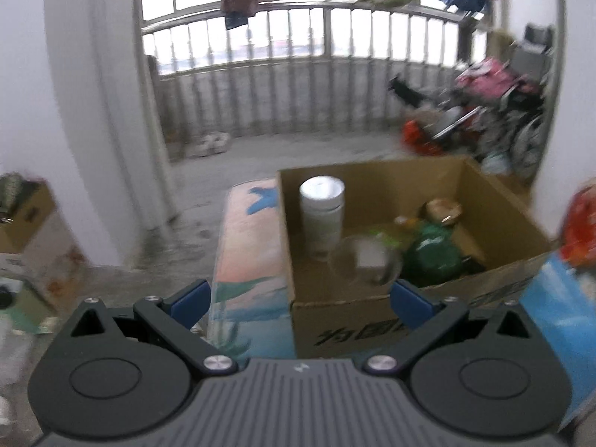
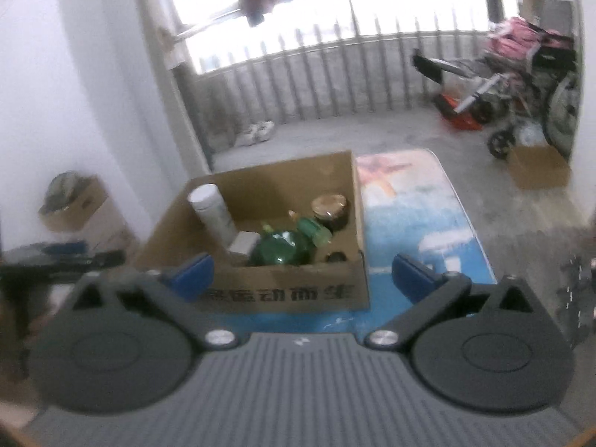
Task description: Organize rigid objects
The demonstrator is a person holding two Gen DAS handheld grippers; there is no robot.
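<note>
An open cardboard box [image 1: 372, 309] stands on a printed table top [image 1: 249, 246]. It holds a white cylinder [image 1: 322, 212], a clear glass [image 1: 367, 260], a green bottle [image 1: 432, 249] and a brown-lidded jar [image 1: 443, 206]. My left gripper [image 1: 300, 298] is open and empty, just before the box's near wall. In the right wrist view the box [image 2: 290, 290] shows the white cylinder [image 2: 214, 212], green bottle [image 2: 287, 247] and jar [image 2: 329, 208]. My right gripper [image 2: 301, 277] is open and empty in front of the box.
A balcony railing [image 1: 298, 85] with hanging laundry runs behind. A wheelchair with pink cloth [image 1: 495, 111] stands at the right. Cardboard boxes [image 1: 26, 216] sit at the left by the white wall. A small box [image 2: 540, 169] lies on the floor at right. A blue object [image 1: 555, 298] is close at right.
</note>
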